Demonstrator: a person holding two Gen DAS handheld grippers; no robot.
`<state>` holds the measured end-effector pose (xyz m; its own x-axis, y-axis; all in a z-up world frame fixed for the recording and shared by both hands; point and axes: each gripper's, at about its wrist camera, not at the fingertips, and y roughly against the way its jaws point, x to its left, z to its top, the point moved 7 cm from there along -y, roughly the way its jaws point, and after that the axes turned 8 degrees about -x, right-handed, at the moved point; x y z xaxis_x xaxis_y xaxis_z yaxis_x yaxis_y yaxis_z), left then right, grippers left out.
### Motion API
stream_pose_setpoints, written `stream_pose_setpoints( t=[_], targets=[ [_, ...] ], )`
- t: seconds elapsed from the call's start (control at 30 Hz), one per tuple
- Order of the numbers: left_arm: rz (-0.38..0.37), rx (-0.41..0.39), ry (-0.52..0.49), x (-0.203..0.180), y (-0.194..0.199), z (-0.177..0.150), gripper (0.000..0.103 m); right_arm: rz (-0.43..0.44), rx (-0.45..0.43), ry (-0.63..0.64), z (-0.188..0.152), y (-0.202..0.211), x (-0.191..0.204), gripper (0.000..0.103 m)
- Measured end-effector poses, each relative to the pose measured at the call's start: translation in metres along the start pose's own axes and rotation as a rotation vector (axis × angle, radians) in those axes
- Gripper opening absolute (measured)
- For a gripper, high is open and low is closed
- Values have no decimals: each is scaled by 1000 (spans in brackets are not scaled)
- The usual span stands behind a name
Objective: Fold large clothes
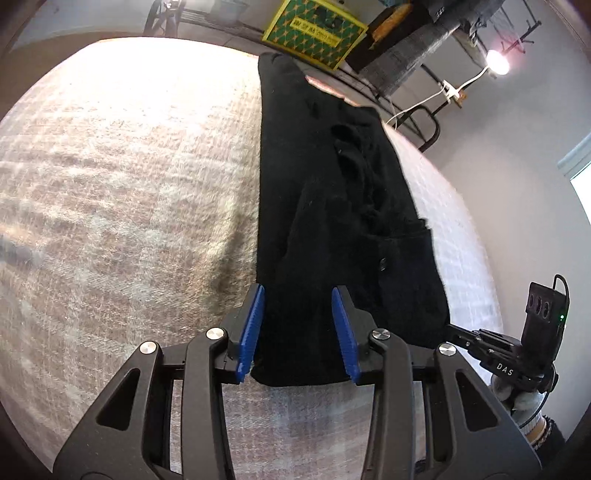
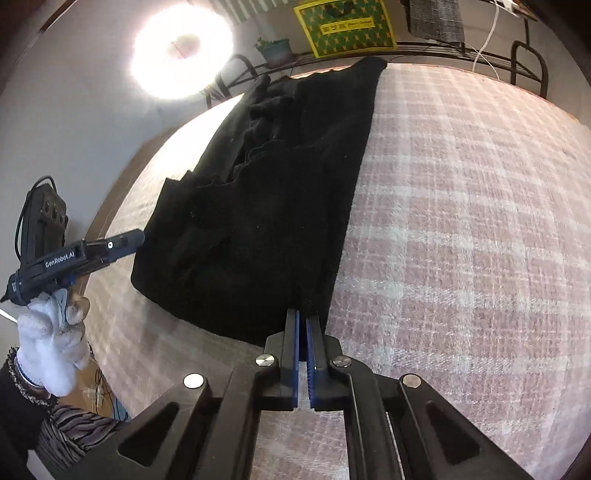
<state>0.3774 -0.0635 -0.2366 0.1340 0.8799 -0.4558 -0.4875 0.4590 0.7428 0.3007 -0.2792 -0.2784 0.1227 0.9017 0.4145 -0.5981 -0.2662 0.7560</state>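
A black garment (image 1: 332,206) lies folded into a long strip on the checked pink bed cover (image 1: 129,184); it also shows in the right wrist view (image 2: 273,206). My left gripper (image 1: 299,295) is open, its blue pads (image 1: 253,328) straddling the near left corner of the garment. My right gripper (image 2: 304,317) is shut on the garment's near right corner. The other gripper shows at the right edge of the left wrist view (image 1: 491,347) and at the left of the right wrist view (image 2: 77,254), held by a white-gloved hand (image 2: 51,343).
The checked bed cover (image 2: 461,221) spreads wide beside the garment. A metal bed rail (image 2: 480,55), a yellow-green box (image 2: 343,26), a potted plant (image 2: 275,50) and a bright lamp (image 2: 183,55) stand beyond the far edge. A lamp and cable (image 1: 495,62) hang at the right.
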Motion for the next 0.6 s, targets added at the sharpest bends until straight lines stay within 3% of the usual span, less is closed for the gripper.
stream_pose_setpoints(
  t=[0.07, 0.13, 0.2, 0.33, 0.37, 0.43, 0.5, 0.6],
  targets=[
    [-1, -13, -31, -5, 3, 1, 38, -25, -24, 39, 8, 10, 4, 8],
    [-12, -17, -40, -10, 2, 3, 38, -22, -90, 67, 22, 23, 11, 46],
    [-17, -13, -28, -12, -2, 3, 38, 7, -158, 80, 36, 30, 20, 54],
    [-19, 0, -7, -11, -12, 6, 38, -50, -126, 93, 49, 2, 21, 52],
    [-17, -1, -8, -12, -14, 8, 38, -62, -106, 76, 49, -8, 18, 47],
    [-9, 0, -22, -14, -17, 12, 38, -55, -72, 37, 47, -22, 11, 15],
    [-11, -12, -40, -17, -14, 16, 38, -44, -63, 19, 44, -25, 8, 8],
    [1, -38, -68, -19, -9, 21, 38, -79, -76, 52, 41, -16, 4, 6]
  ],
)
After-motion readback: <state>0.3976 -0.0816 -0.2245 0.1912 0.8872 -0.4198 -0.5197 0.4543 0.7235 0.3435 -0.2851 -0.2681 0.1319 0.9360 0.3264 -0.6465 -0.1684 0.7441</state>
